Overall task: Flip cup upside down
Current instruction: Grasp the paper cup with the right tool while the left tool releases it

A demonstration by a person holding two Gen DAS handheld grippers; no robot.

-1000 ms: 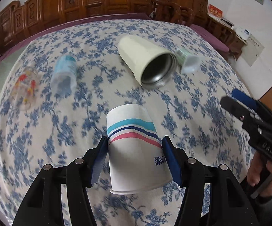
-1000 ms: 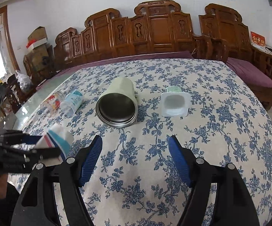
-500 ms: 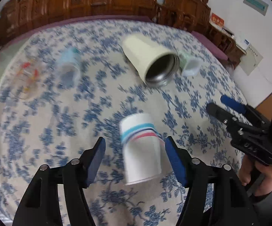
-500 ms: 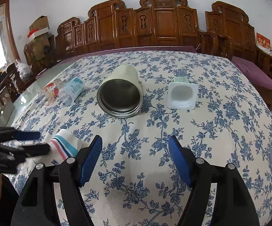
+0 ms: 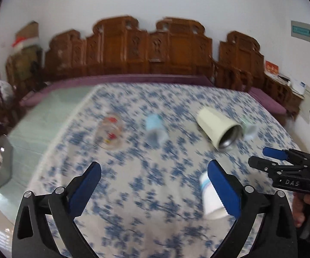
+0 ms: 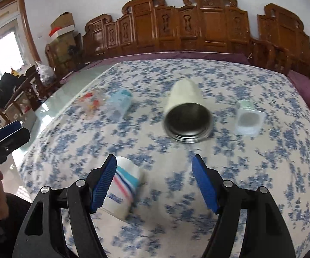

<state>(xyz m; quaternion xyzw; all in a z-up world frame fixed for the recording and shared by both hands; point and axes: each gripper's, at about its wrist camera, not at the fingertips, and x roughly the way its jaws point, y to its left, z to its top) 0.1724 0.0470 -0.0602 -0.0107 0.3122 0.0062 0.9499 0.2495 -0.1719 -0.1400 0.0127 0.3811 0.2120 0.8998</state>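
Standing inverted, the paper cup (image 6: 123, 190) is free; both grippers' jaws gape wide.

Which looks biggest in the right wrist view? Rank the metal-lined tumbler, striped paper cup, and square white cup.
1. metal-lined tumbler
2. striped paper cup, partly hidden and nearest the camera, so unsure
3. square white cup

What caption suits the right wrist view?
Open right gripper above the blue-flowered tablecloth, striped paper cup upside down by its left finger.
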